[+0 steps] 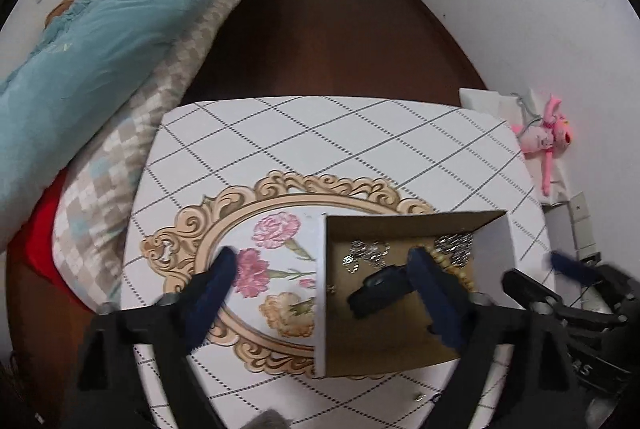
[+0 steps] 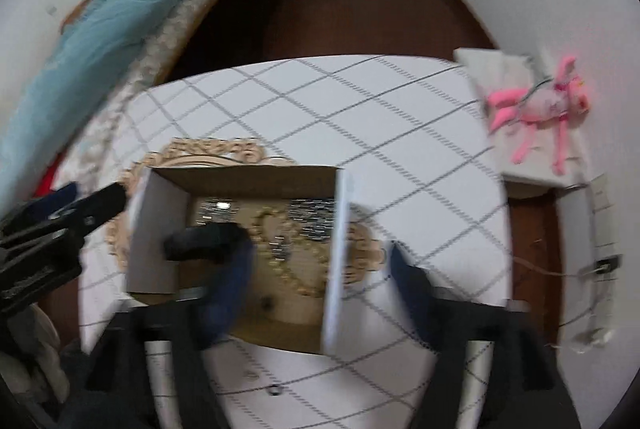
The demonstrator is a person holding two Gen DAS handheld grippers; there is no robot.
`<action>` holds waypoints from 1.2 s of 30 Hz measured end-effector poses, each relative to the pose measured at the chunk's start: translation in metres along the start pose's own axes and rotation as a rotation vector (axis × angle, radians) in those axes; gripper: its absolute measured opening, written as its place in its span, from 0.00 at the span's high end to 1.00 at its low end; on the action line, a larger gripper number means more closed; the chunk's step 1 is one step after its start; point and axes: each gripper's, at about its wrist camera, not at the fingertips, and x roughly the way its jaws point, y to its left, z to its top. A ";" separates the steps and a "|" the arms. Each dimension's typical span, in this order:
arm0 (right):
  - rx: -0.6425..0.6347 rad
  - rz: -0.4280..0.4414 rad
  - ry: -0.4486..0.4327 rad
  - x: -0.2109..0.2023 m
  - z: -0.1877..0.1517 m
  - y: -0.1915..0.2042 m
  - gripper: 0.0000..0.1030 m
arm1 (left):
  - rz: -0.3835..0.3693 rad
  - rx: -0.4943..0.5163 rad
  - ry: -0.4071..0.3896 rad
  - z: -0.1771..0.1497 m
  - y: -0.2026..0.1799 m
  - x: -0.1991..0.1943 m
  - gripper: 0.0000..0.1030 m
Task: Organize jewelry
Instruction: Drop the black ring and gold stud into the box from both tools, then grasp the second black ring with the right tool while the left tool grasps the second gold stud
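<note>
**Two grippers spread wide over one open cardboard box of jewelry**

One cardboard box (image 1: 400, 349) sits on the table (image 1: 320, 133), over the printed oval of an ornate frame and carnations. Inside lie one string of cream-gold beads (image 2: 296, 269), looped across the floor of the box, two patches of glittery silver pieces (image 1: 368, 253) toward the far wall, and one dark, chunky item (image 1: 380, 289) whose kind cannot be told.

The left gripper (image 1: 322, 271) is released, its two blue-padded fingers far apart: one finger (image 1: 216, 277) is over the flower print outside the box, the other is above the box interior, next to the dark item. Whether it touches that item cannot be told. The right gripper (image 2: 320, 269) is likewise spread, holding nothing; one finger (image 2: 232, 289) reaches into the box near the dark item and the other is outside the box's white right wall. The right wrist view is blurred.

One tiny object (image 1: 421, 398) lies on the table in front of the box. One pink plush toy (image 2: 548, 105) rests on a white ledge beside the table, and one bed with a teal duvet (image 1: 100, 29) runs along the left.
</note>
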 end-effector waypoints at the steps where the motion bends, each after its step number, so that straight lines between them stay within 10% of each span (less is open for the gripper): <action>1: -0.007 -0.026 0.000 -0.001 -0.001 -0.001 0.03 | 0.011 0.003 -0.007 -0.003 0.001 -0.001 0.00; 15: 0.002 -0.060 -0.110 -0.044 -0.028 0.001 0.00 | 0.055 -0.021 -0.068 -0.031 0.003 -0.032 0.00; 23: 0.012 -0.006 -0.075 -0.030 -0.096 0.010 0.00 | 0.178 -0.007 -0.021 -0.102 0.003 -0.032 0.00; 27: 0.020 0.039 -0.014 0.002 -0.128 0.015 0.27 | 0.180 -0.003 0.075 -0.145 0.008 -0.001 0.00; 36: -0.048 0.046 0.009 0.034 -0.157 0.041 0.50 | 0.197 -0.046 0.147 -0.180 0.030 0.029 0.00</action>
